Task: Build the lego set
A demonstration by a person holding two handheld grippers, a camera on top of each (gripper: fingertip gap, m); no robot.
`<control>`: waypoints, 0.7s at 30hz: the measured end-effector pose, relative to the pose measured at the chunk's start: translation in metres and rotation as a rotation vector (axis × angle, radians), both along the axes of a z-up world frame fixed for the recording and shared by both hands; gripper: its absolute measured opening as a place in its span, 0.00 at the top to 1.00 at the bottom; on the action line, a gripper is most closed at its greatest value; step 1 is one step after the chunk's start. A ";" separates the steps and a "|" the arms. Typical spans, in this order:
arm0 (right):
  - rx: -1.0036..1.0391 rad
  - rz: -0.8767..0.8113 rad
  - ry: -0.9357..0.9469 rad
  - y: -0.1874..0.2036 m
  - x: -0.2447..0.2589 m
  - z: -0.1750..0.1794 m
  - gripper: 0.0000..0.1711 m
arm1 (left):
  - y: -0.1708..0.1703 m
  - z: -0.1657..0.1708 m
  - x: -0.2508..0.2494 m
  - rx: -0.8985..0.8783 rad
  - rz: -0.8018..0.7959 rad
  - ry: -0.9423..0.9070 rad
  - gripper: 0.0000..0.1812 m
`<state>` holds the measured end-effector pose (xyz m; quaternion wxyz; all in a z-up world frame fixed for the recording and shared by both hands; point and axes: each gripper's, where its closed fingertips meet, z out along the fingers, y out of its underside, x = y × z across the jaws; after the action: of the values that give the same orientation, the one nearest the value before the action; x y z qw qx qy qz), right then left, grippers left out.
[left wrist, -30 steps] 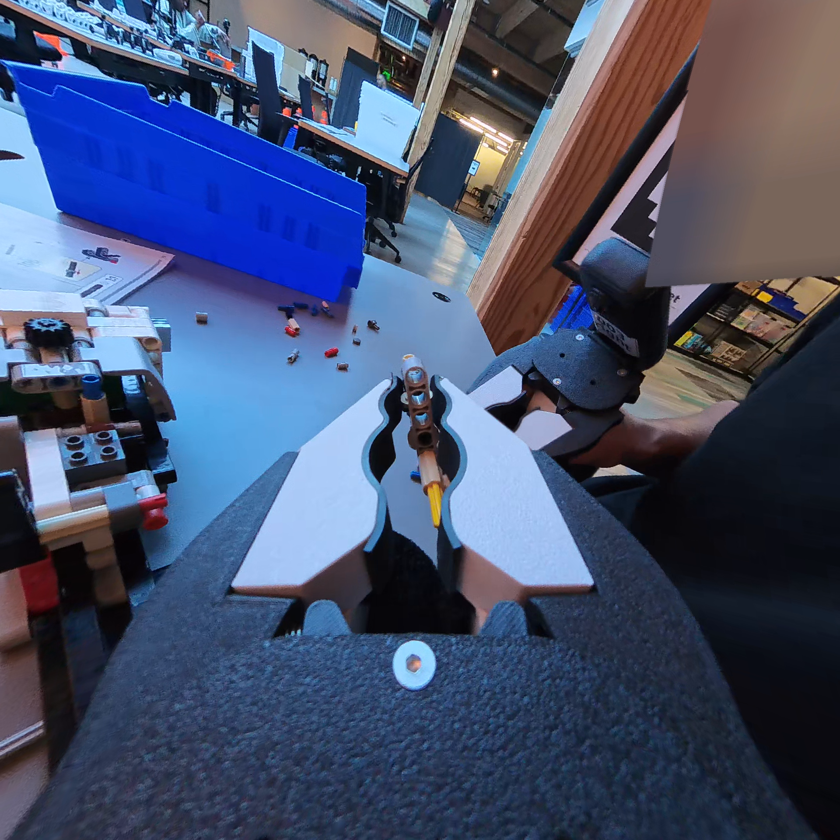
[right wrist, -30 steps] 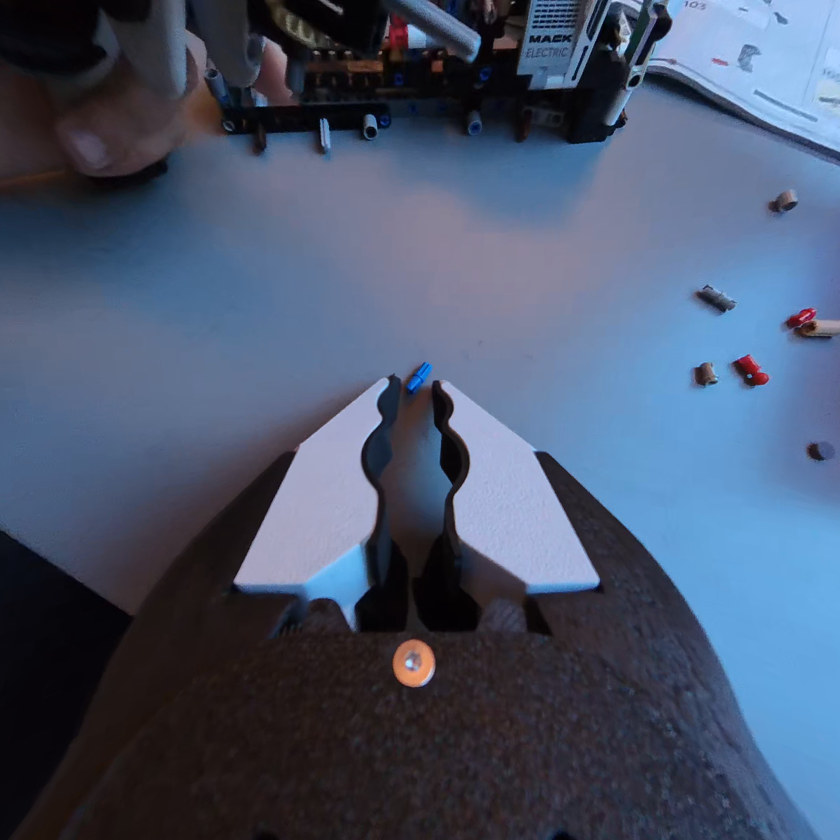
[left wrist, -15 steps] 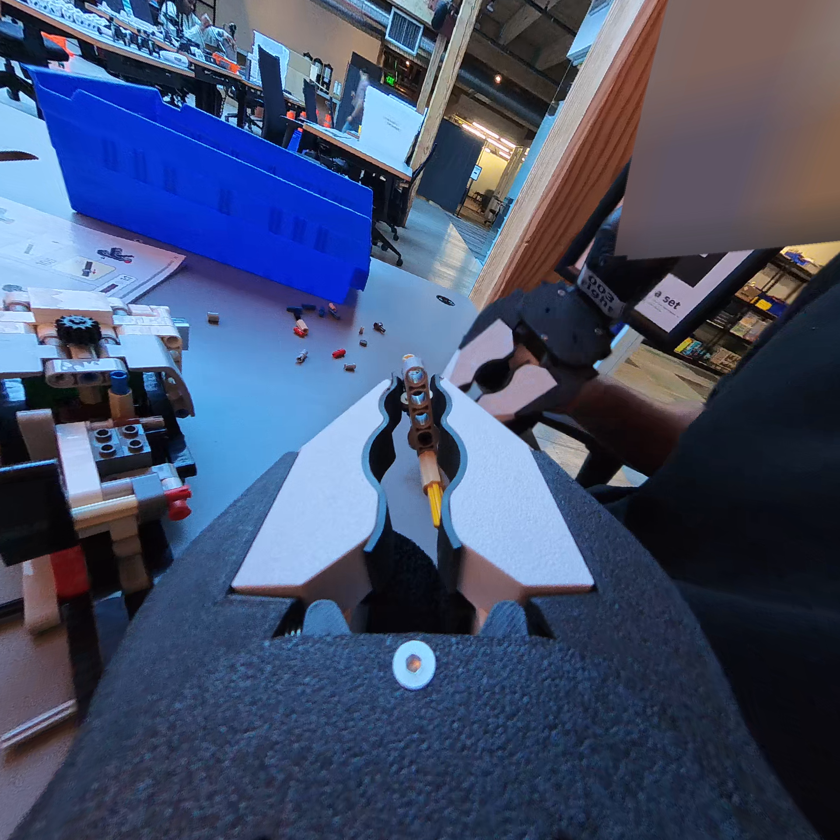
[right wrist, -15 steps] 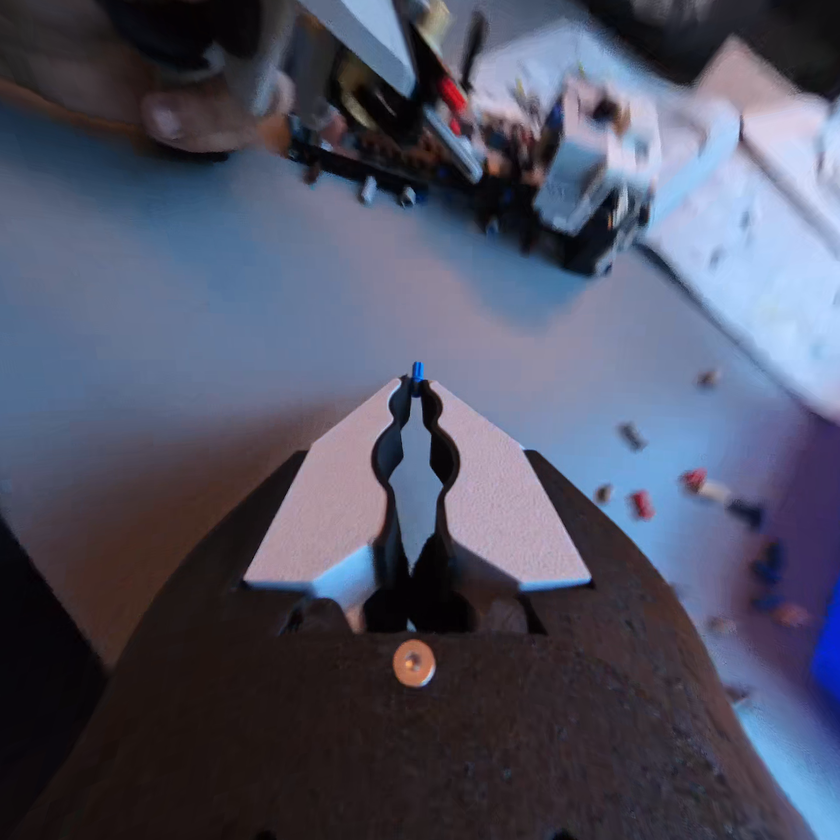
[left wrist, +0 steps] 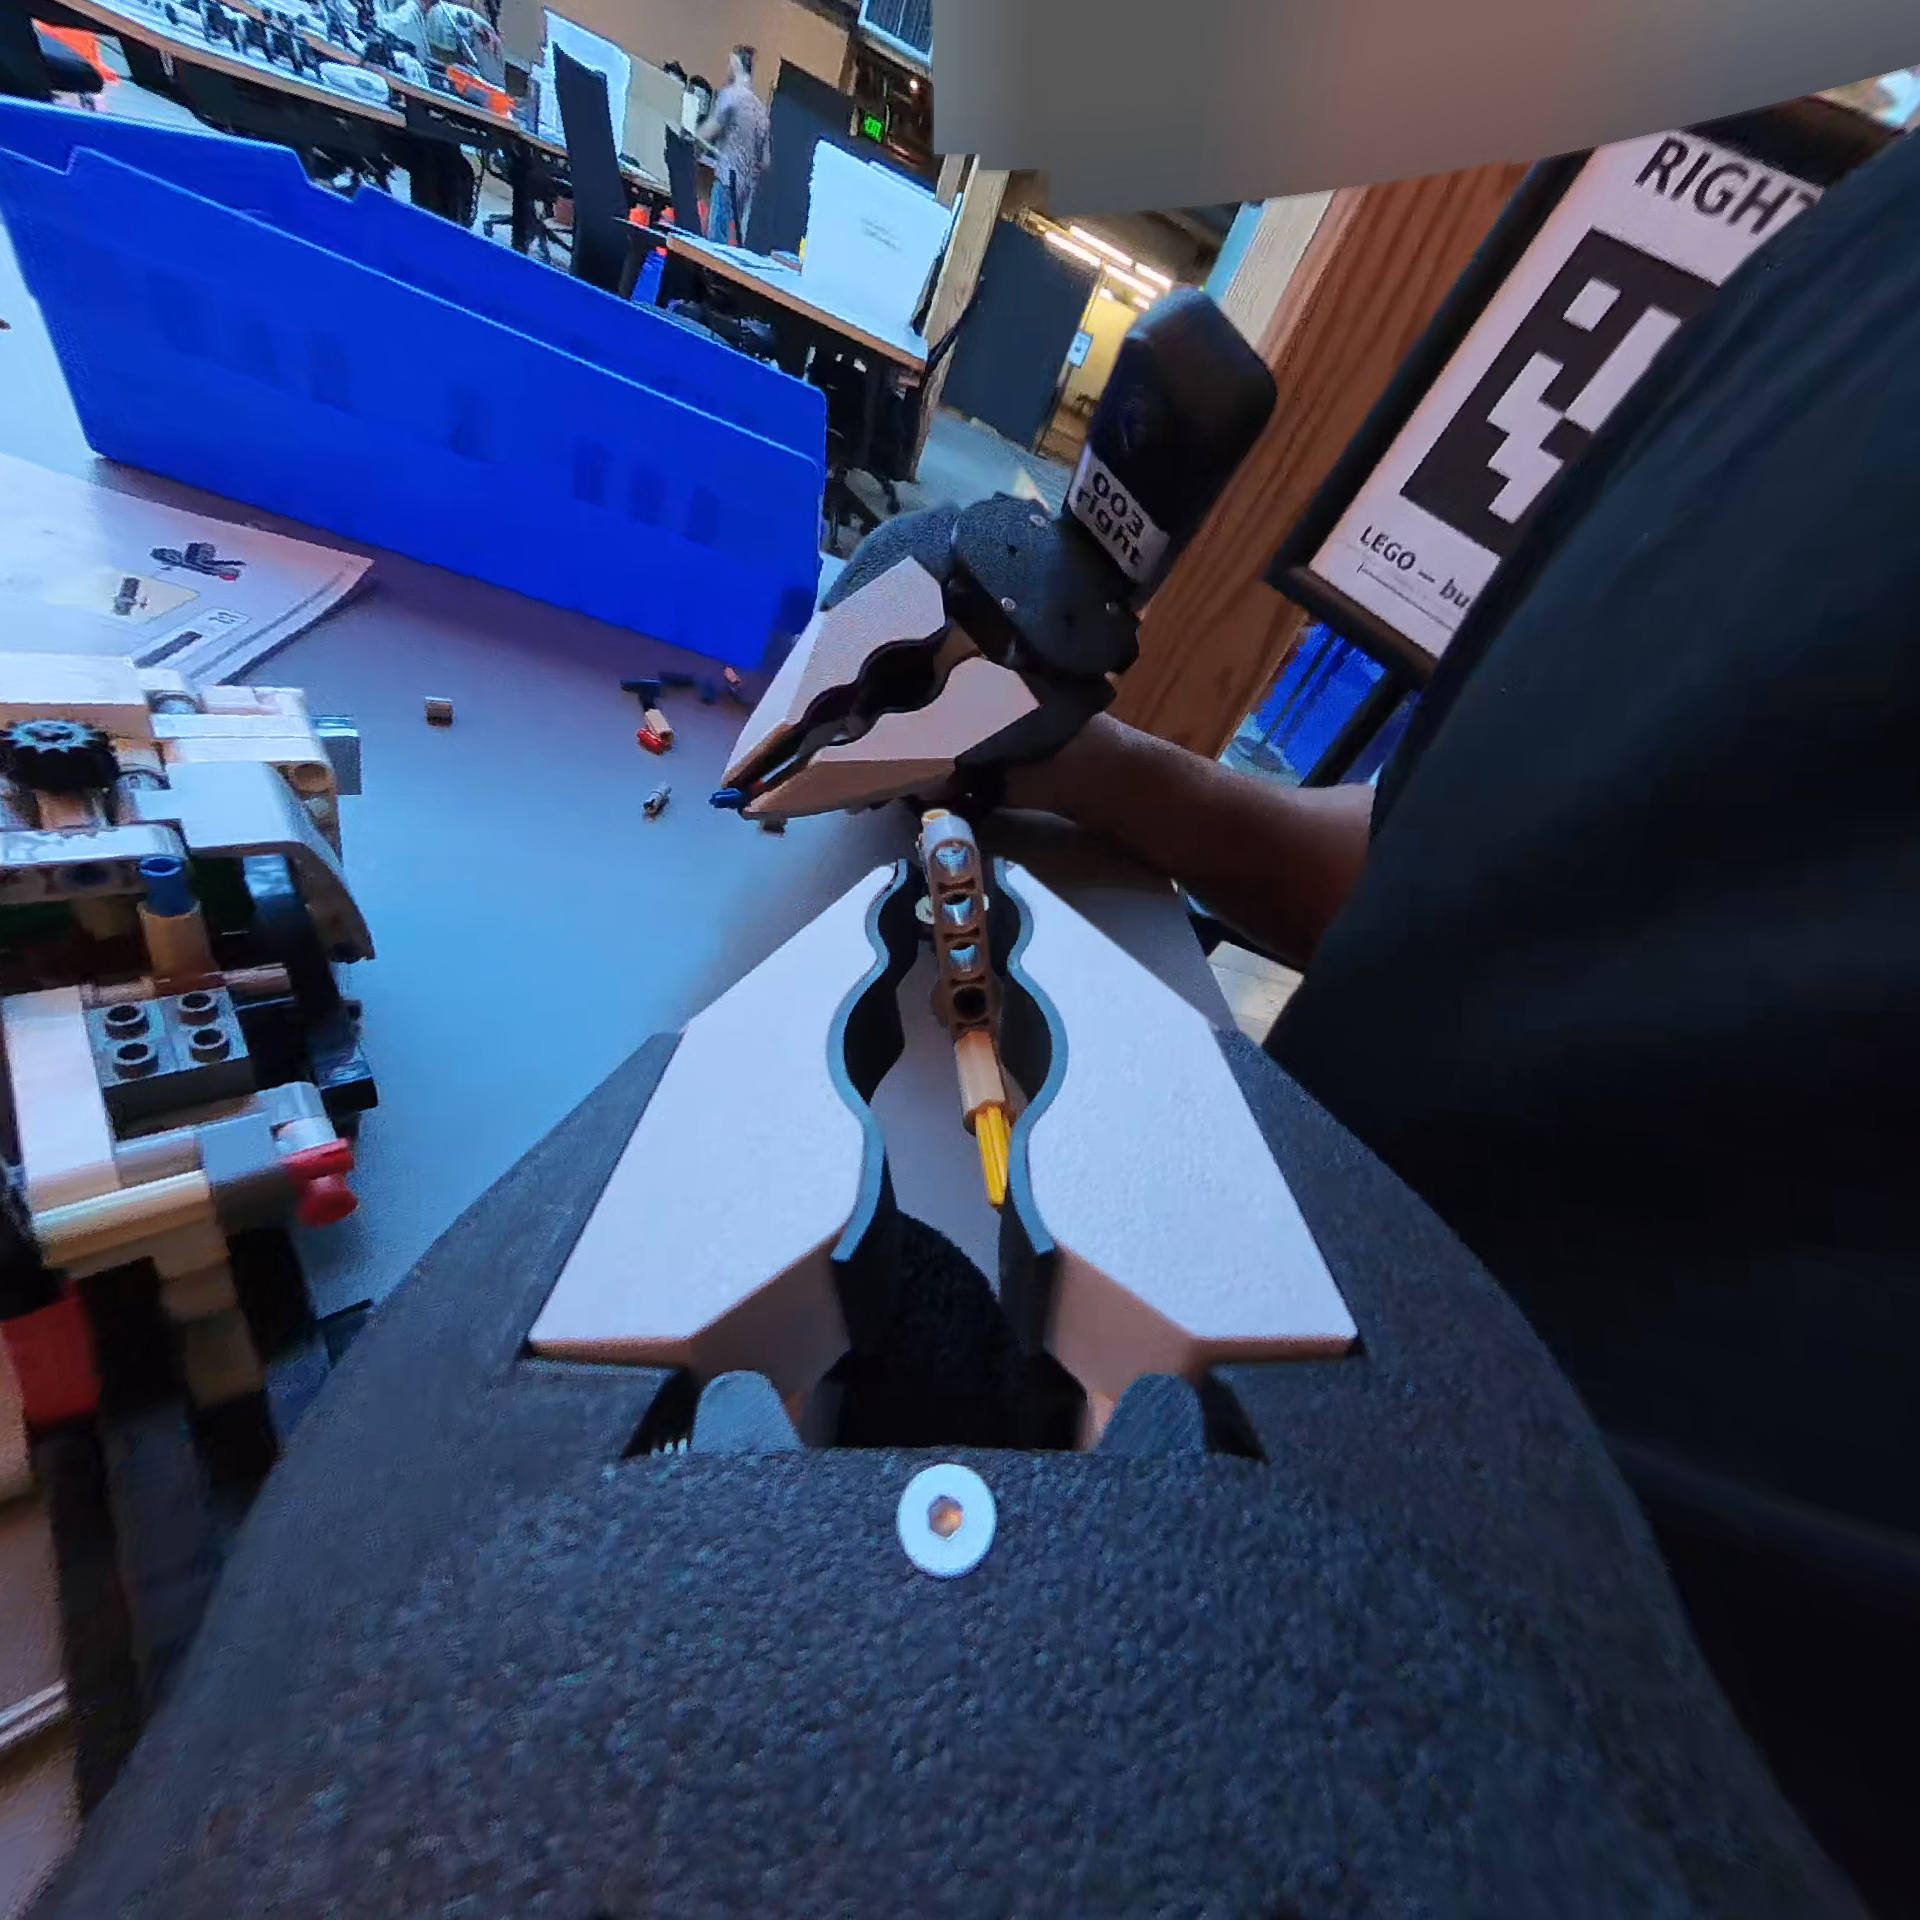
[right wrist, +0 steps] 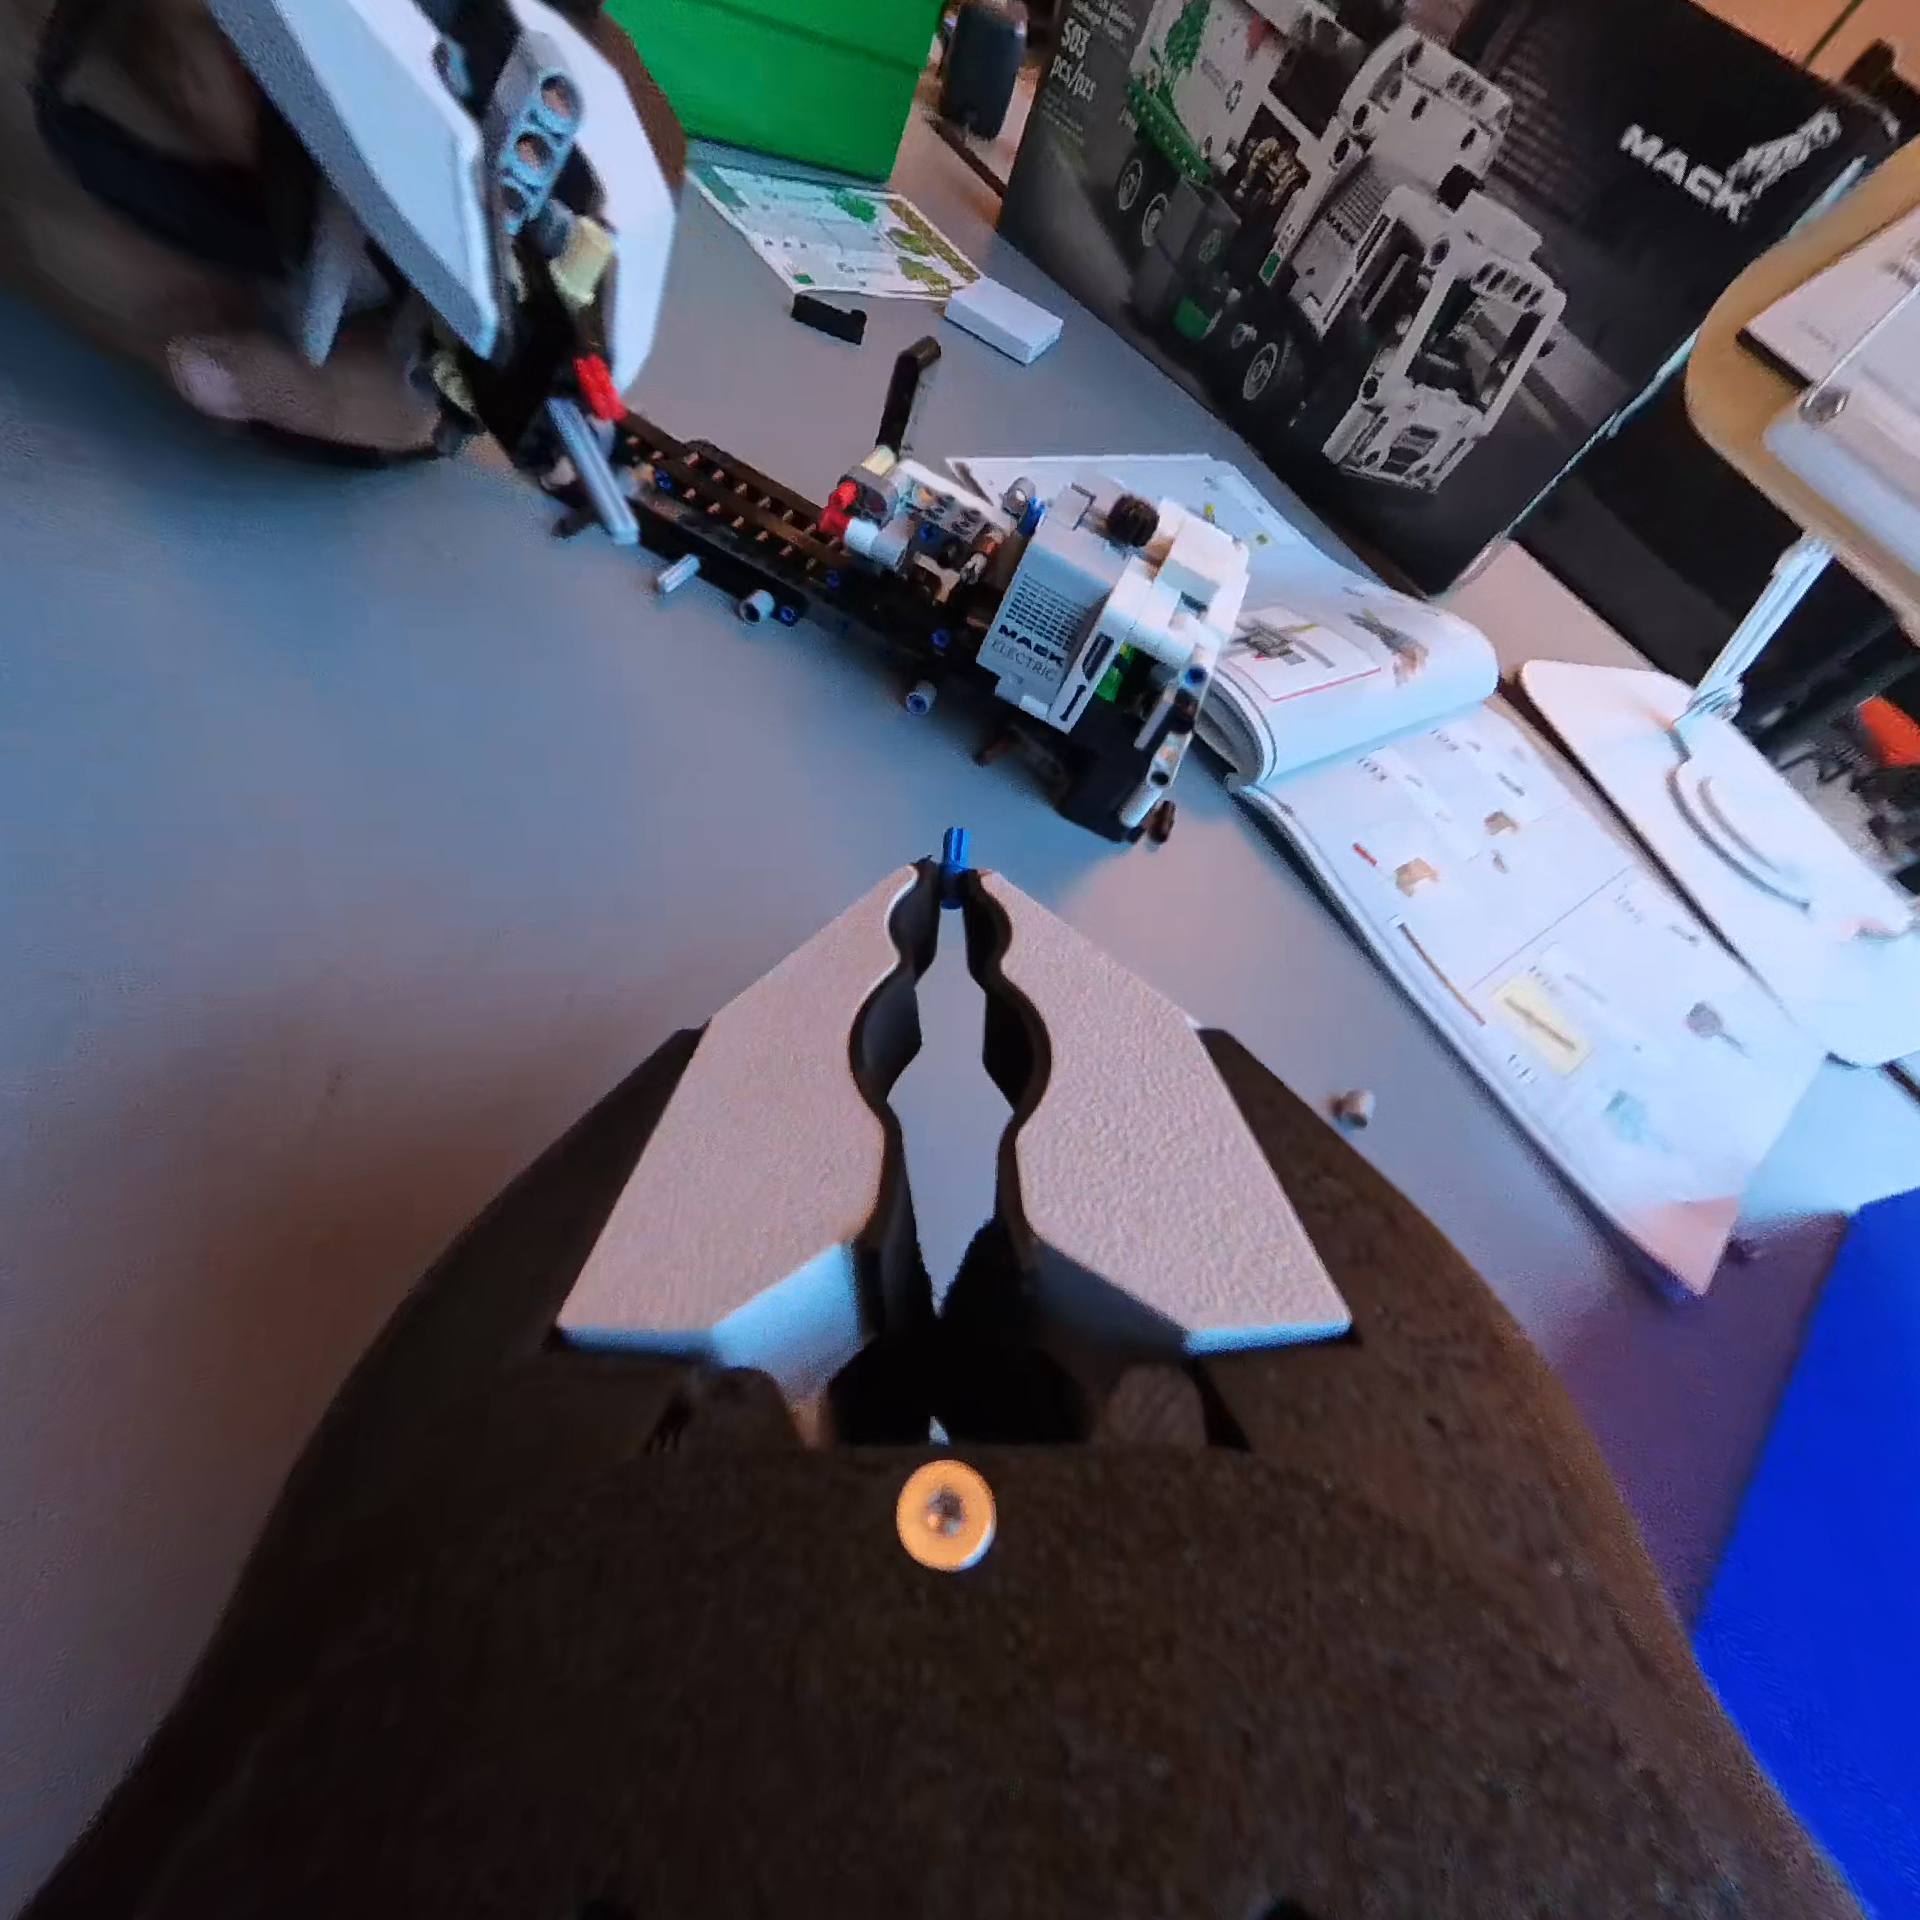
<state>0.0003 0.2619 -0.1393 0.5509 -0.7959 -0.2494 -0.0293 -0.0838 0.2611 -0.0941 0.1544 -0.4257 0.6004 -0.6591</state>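
My left gripper (left wrist: 951, 878) is shut on a short brown holed beam (left wrist: 961, 940) with a tan connector and a yellow axle (left wrist: 992, 1153) at its near end. It holds the beam above the grey table (left wrist: 540, 956). My right gripper (right wrist: 951, 883) is shut on a small blue pin (right wrist: 953, 850) at its tips, held above the table. In the left wrist view the right gripper (left wrist: 750, 795) is just beyond the beam's far end, with the blue pin (left wrist: 725, 798) pointing left. The part-built truck (right wrist: 1081, 613) stands on the table and also shows in the left wrist view (left wrist: 156, 935).
A blue bin (left wrist: 416, 395) stands at the back, with loose small parts (left wrist: 655, 732) in front of it. An open instruction booklet (right wrist: 1475, 862) lies right of the truck. The set's box (right wrist: 1403, 208) and a green bin (right wrist: 779, 73) stand behind it. A white stand base (right wrist: 1714, 821) is at the right. One gripper's finger ends stand about 10 cm off the other's.
My right gripper closed on the blue pin on the table, lifted it and swung it up toward the left gripper. The left gripper kept hold of the beam.
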 end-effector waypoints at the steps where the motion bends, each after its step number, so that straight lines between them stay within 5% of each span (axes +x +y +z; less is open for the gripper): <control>1: -0.013 -0.009 0.021 -0.001 0.002 -0.002 0.98 | -0.001 -0.001 0.000 0.012 -0.001 -0.001 0.95; 21: 0.072 0.067 0.038 -0.013 -0.037 0.011 0.98 | -0.006 0.001 -0.006 -0.196 -0.136 0.094 0.95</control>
<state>-0.0367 0.2485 -0.1281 0.5847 -0.7671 -0.2641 -0.0044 -0.0901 0.2550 -0.0932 0.0386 -0.4276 0.5672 -0.7028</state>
